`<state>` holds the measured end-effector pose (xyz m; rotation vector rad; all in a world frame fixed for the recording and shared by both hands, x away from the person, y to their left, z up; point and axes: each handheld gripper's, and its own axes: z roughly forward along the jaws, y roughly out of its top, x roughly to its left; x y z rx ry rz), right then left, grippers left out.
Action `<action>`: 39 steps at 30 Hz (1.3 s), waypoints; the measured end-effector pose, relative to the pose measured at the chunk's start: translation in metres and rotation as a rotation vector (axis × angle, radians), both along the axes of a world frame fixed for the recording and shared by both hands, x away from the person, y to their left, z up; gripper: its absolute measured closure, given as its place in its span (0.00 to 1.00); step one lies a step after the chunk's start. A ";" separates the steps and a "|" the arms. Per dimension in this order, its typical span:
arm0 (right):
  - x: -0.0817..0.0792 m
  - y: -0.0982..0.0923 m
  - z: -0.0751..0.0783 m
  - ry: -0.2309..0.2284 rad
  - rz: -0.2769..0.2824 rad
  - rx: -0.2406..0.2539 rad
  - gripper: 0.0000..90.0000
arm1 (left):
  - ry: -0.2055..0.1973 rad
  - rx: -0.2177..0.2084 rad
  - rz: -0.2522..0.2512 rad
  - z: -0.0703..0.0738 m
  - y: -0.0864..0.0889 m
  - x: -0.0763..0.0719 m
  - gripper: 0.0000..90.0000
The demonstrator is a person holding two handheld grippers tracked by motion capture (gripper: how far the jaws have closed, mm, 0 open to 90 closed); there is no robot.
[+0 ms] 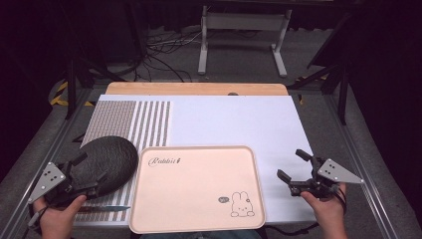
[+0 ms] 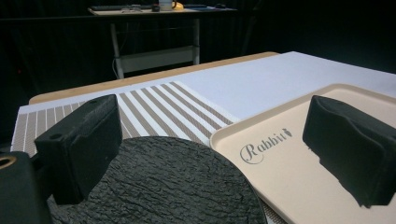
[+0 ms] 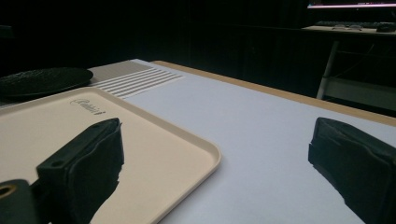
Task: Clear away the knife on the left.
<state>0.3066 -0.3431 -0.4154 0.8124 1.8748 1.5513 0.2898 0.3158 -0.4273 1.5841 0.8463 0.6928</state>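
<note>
One pale pink tray (image 1: 197, 189) with rounded corners, printed with the word "Rabbit" and a small rabbit drawing, lies at the near edge of the surface (image 1: 234, 119), on the white mat. One dark, rough-textured oval plate (image 1: 107, 160) sits just left of it, on the striped mat (image 1: 130, 124) toward the near-left corner. The left gripper (image 1: 91, 170) hovers over the plate, jaws apart and empty. The right gripper (image 1: 293, 165) is near the near-right corner, jaws apart and empty too.
</note>
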 end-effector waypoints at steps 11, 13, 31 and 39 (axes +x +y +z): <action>0.001 0.000 -0.001 0.011 -0.002 0.004 0.04 | 0.006 -0.003 -0.007 0.003 0.001 0.000 0.06; 0.001 0.000 -0.001 0.007 -0.004 0.001 0.04 | 0.012 -0.002 -0.014 0.005 0.001 0.000 0.06; 0.003 0.000 -0.003 0.038 -0.010 -0.039 0.07 | 0.084 0.018 -0.144 0.032 0.006 0.013 0.08; 0.004 0.001 -0.004 0.051 0.003 -0.050 0.07 | 0.159 0.149 -0.228 0.036 0.001 0.014 0.09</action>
